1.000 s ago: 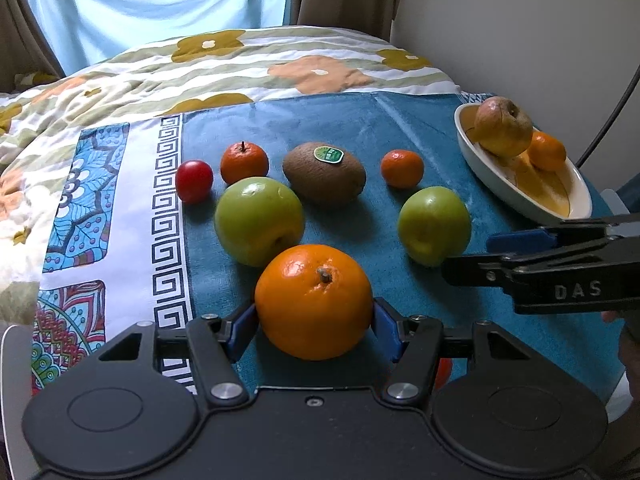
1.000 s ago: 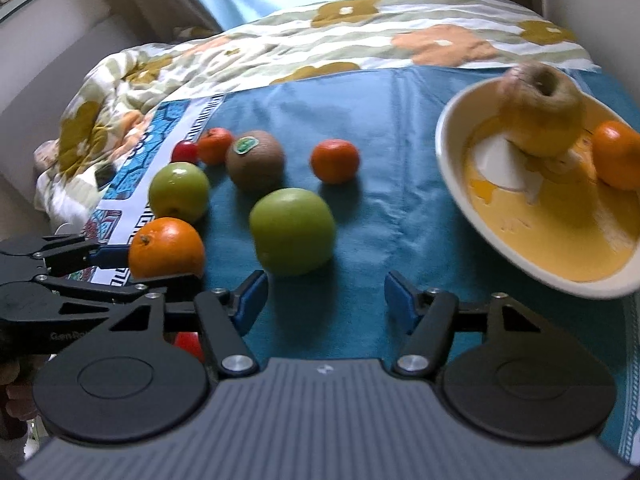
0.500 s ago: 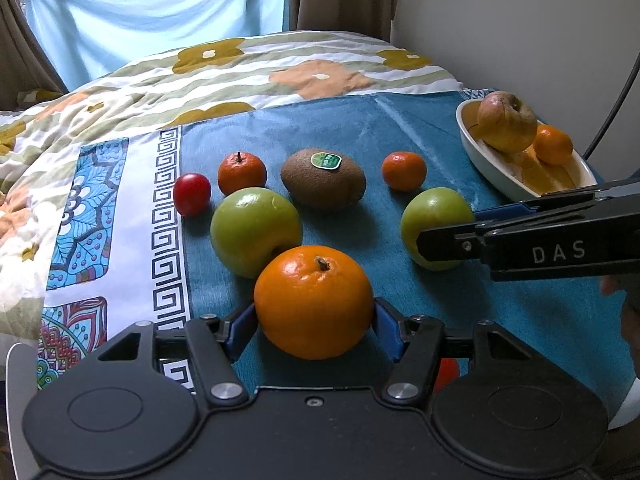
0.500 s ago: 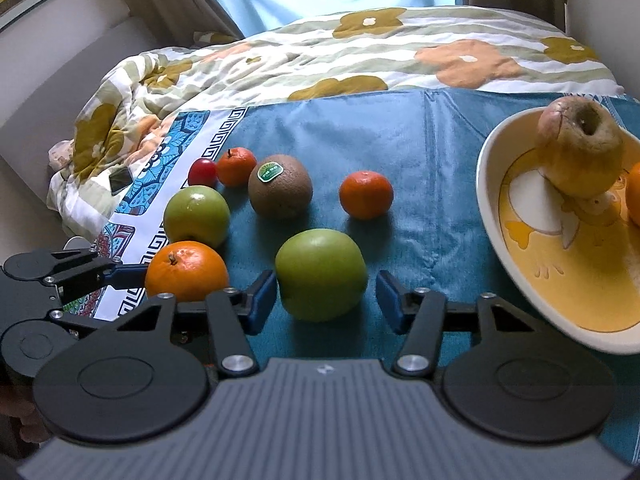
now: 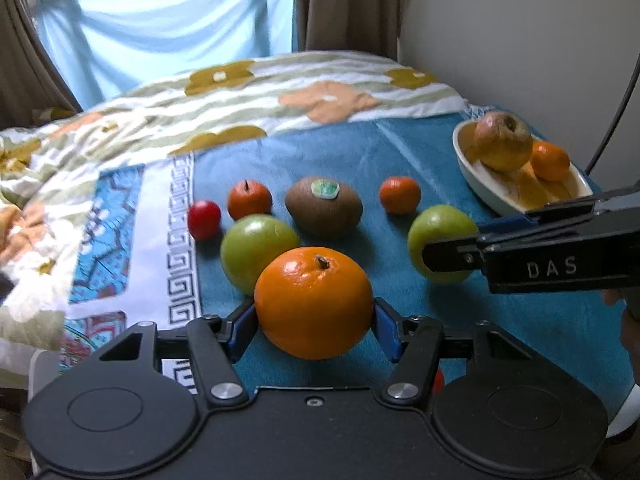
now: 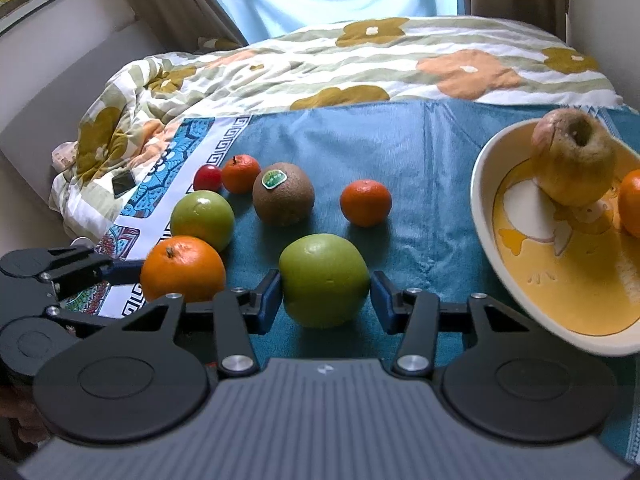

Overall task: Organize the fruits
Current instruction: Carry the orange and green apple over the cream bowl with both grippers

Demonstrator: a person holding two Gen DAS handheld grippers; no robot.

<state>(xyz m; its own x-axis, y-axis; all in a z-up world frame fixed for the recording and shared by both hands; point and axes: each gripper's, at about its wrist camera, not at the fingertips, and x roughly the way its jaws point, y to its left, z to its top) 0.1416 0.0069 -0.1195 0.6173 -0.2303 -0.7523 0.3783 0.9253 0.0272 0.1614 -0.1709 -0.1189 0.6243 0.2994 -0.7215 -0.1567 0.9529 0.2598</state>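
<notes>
Left wrist view is showing the fruits lying on a teal cloth (image 5: 328, 152). Going from the left of the frame, a small red fruit (image 5: 204, 219) is sitting at the cloth's edge, and just beside it a small orange with a stem (image 5: 249, 199). Below them a green apple (image 5: 258, 253) is lying, partly behind the big orange (image 5: 314, 303). The left gripper (image 5: 314, 330) is closing on this big orange, its blue pads (image 5: 240, 334) pressing on both sides of the fruit in the lower middle of the frame. A kiwi with a green sticker (image 5: 324, 206) is resting in the middle, and a small mandarin (image 5: 400, 195) right of it. At the far right a white dish (image 5: 486, 196) is holding a brownish apple (image 5: 503, 141) and one more orange (image 5: 550, 161).

Right wrist view is showing the right gripper (image 6: 325, 297) in the lower middle, its blue pads (image 6: 268, 300) standing close around a second green apple (image 6: 324, 280). I cannot tell if the pads are really touching it. At the right of this frame the dish (image 6: 486, 216) is standing near this apple.
</notes>
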